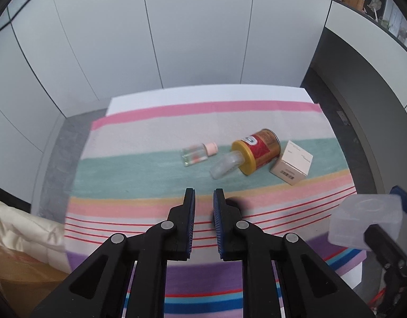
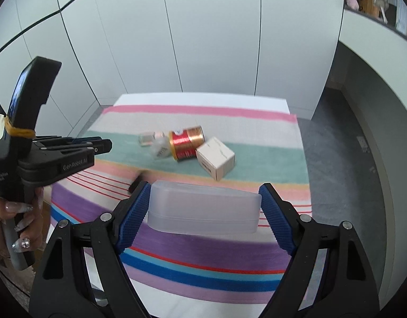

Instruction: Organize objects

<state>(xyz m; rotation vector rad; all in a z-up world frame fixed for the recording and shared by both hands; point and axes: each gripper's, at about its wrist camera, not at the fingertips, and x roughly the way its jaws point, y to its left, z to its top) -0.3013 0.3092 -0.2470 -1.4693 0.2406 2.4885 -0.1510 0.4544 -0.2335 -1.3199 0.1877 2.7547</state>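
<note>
On the striped cloth [image 1: 139,137] lie a small clear bottle with a pink cap [image 1: 198,153], a clear bottle [image 1: 226,165] against a red and gold can with a yellow lid [image 1: 259,152], and a white carton [image 1: 292,163]. My left gripper [image 1: 204,196] hangs above the cloth's near stripes, its jaws a narrow gap apart and empty. My right gripper [image 2: 203,198] is shut on a frosted plastic box [image 2: 203,206], held above the cloth's front part. The box also shows in the left wrist view [image 1: 365,214]. The can [image 2: 187,141] and carton [image 2: 215,157] lie beyond it.
White cabinet panels [image 1: 176,26] stand behind the table. A grey floor [image 2: 336,159] lies to the right, below a curved counter with shelves [image 2: 375,13]. A cream jacket [image 1: 17,225] and a cardboard box [image 1: 23,273] sit at the left.
</note>
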